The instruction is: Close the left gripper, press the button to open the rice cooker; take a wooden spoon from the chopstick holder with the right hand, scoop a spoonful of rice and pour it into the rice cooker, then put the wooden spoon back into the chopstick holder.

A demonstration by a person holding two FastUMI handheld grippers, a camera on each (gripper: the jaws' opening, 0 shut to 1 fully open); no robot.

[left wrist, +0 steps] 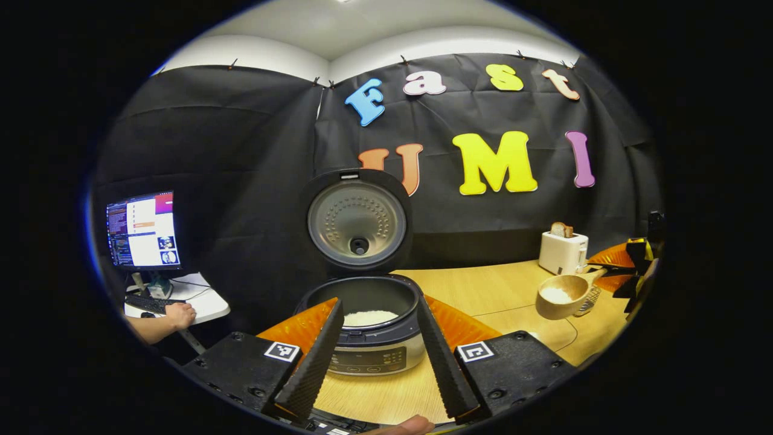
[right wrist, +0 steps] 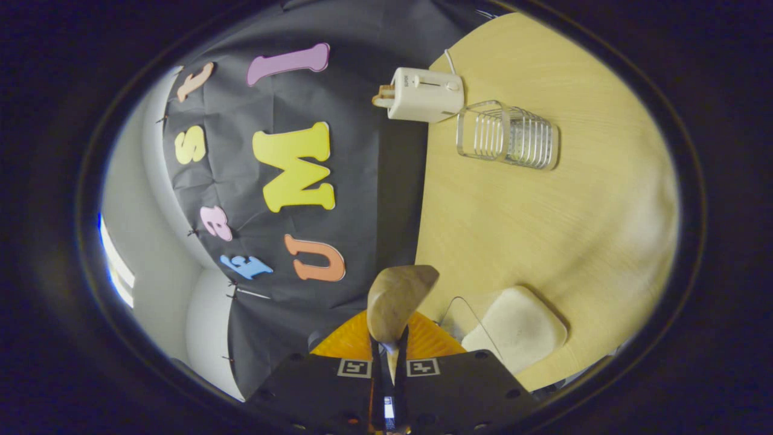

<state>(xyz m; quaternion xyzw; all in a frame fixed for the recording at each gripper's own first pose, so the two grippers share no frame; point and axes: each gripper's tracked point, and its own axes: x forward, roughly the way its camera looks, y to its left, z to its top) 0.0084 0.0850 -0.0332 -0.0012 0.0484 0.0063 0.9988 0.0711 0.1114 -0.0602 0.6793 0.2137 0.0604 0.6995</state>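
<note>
The rice cooker stands in front of me with its lid swung up and white rice in the pot. My left gripper is open, its fingers spread wide before the cooker, holding nothing. To the right, the wooden spoon hangs above the table, level, with rice in its bowl. My right gripper holds it by the handle. In the right gripper view the spoon sticks out of my shut right gripper. The wire chopstick holder stands beside the toaster.
A white toaster with bread sits at the back of the wooden table. A clear box of rice lies near the right gripper. Off the table's left, a person's hand rests by a monitor.
</note>
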